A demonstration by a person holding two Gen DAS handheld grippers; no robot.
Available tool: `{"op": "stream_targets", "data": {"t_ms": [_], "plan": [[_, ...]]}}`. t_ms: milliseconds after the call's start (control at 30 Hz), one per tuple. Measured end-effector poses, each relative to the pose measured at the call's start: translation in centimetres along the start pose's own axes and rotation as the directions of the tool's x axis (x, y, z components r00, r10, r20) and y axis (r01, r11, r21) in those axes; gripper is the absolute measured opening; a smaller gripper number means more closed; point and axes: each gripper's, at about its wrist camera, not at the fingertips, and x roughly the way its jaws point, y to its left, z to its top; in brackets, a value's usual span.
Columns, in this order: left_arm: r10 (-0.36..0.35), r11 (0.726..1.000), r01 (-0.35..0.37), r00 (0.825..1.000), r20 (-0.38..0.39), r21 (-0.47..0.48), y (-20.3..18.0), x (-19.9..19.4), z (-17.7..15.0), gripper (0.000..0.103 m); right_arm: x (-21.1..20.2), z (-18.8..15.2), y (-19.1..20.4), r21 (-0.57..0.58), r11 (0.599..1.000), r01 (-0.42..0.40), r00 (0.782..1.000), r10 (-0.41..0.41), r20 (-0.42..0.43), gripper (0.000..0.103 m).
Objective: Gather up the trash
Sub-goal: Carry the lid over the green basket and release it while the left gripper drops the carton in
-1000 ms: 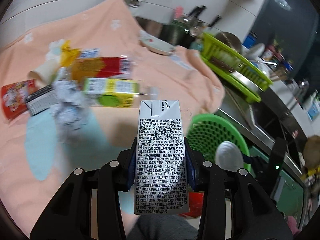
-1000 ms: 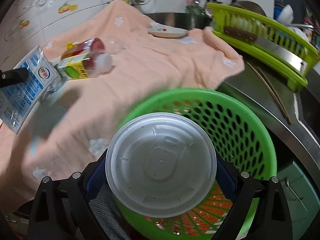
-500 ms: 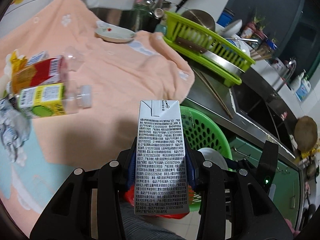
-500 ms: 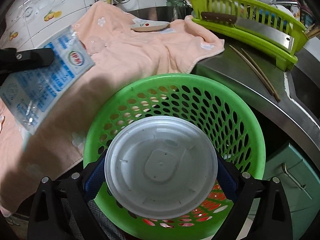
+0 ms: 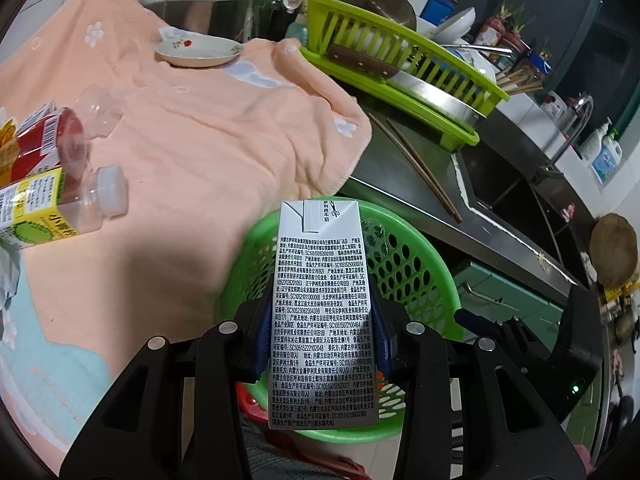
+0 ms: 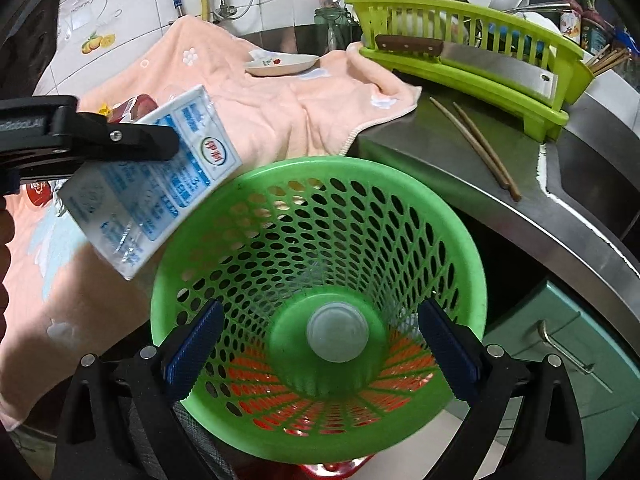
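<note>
**Two grippers over a green basket**

Two grippers meet above a green perforated basket [image 6: 320, 292] standing beside the steel counter [image 6: 460, 184]. Left gripper [image 5: 322, 332]: its blue-padded fingers are clamped on the sides of a milk carton [image 5: 323, 320], which stands upright between them with its printed grey panel toward the camera — in the right wrist view the same carton [image 6: 152, 184] hangs tilted just over the basket's left rim. Right gripper [image 6: 320, 348]: fingers spread wide with nothing between them, poised over the basket mouth. A round white plastic lid [image 6: 337, 333] lies at the bottom of the basket.

On the peach towel [image 5: 208, 136] covering the counter lie two plastic bottles on their sides — one with a yellow-green label [image 5: 52, 208], one with a red label [image 5: 48, 140] — touching each other. A small dish [image 5: 199, 51] rests at the towel's far edge. Beyond the towel, a pair of chopsticks [image 5: 416, 168] lies on bare steel, near a green dish rack [image 5: 400, 64] bearing a cleaver [image 5: 400, 78].
</note>
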Motion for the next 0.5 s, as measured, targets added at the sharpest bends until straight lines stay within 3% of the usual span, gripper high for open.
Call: {"op": "stream_targets", "data": {"t_ms": [233,333,500], "plan": [[0.0,1.0,0.0,1.0,-0.008,0.013,-0.8,0.6,0.1,0.042,-0.3,-0.4,-0.3,0.01,1.0,0.002,1.0,-0.002,0.002,0.094],[0.002,1.0,-0.002,1.0,-0.004,0.016,-1.0,0.6,0.0,0.053,-0.4,-0.4,-0.3,0.011,1.0,0.001,1.0,-0.001,0.003,0.094],[0.012,0.999,-0.013,1.0,0.014,0.033,-1.2,0.0,-0.1,0.058,-0.5,-0.4,0.0,0.013,1.0,-0.003,1.0,0.002,0.006,0.094]]}}
